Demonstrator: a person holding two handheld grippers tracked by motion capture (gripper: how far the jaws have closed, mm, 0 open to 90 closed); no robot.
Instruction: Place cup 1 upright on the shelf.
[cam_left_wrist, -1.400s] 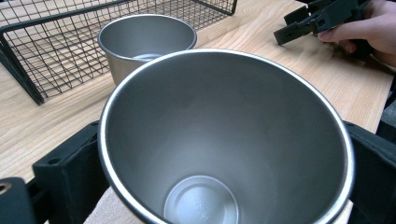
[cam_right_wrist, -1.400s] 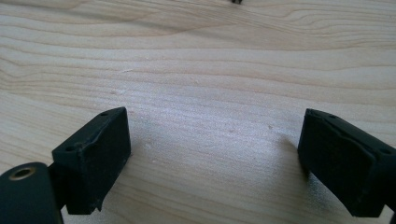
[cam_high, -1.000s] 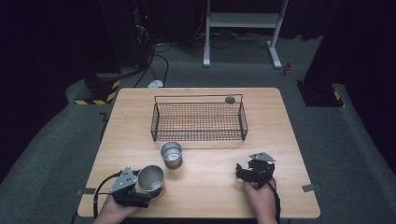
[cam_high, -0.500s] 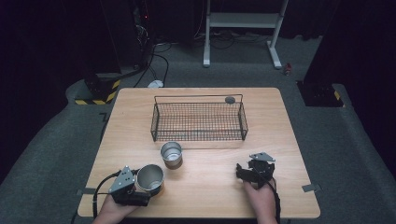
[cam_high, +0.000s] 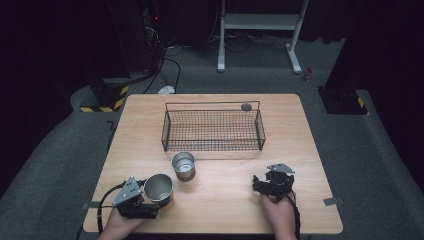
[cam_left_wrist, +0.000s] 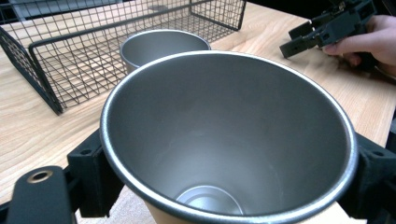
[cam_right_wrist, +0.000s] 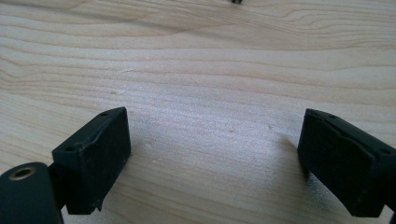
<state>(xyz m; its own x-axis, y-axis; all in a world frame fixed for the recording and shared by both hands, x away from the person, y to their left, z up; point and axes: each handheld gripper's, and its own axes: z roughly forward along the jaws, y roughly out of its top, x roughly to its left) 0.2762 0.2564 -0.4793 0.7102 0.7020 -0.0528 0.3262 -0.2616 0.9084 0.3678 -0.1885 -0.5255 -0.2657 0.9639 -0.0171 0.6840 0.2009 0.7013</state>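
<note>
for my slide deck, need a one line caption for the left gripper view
Left gripper clasps an empty steel cup before a black wire basket.

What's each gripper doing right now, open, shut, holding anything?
Left gripper: shut on the metal cup, jaws on either side of it.
Right gripper: open, nothing between the jaws, over the bare table.

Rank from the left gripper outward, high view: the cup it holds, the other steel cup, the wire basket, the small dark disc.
From the left gripper:
1. Held cup, between its jaws at the table's near-left edge.
2. Second cup, standing just beyond, toward the middle.
3. Wire basket, mid-table behind that cup.
4. Dark disc, by the basket's far right corner.
</note>
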